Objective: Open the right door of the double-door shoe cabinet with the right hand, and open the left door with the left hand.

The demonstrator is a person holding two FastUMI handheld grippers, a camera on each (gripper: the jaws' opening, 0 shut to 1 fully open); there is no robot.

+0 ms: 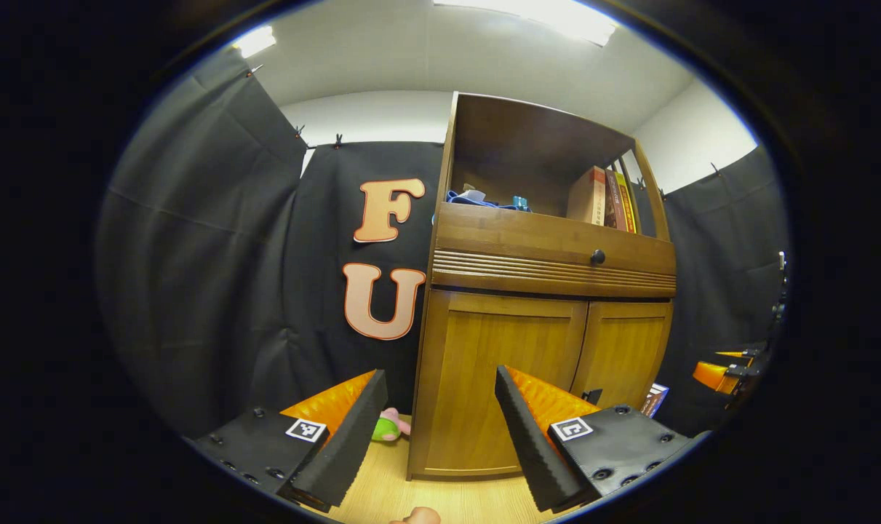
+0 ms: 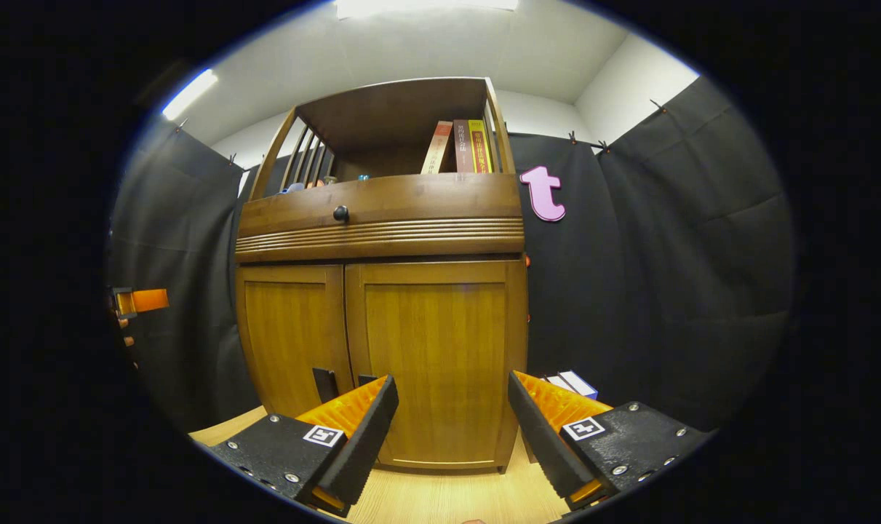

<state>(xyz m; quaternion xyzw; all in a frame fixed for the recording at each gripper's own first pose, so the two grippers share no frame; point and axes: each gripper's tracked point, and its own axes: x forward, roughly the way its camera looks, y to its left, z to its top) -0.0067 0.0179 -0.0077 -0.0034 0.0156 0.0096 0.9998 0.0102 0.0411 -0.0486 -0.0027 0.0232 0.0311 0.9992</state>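
We face the shoe cabinet (image 2: 382, 291) standing on the wooden floor (image 2: 440, 495), both doors closed. Our left gripper (image 1: 436, 422) and right gripper (image 2: 451, 429) hang in front with jaws spread, holding nothing. The right door (image 2: 440, 349) and left door (image 1: 505, 364) look rigid; we judge the 2 dark handles (image 2: 325, 383) near the centre seam the best grip.

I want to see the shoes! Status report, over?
Left gripper open, right gripper open, both short of the cabinet. Left door and right door shut. Nothing blocking.
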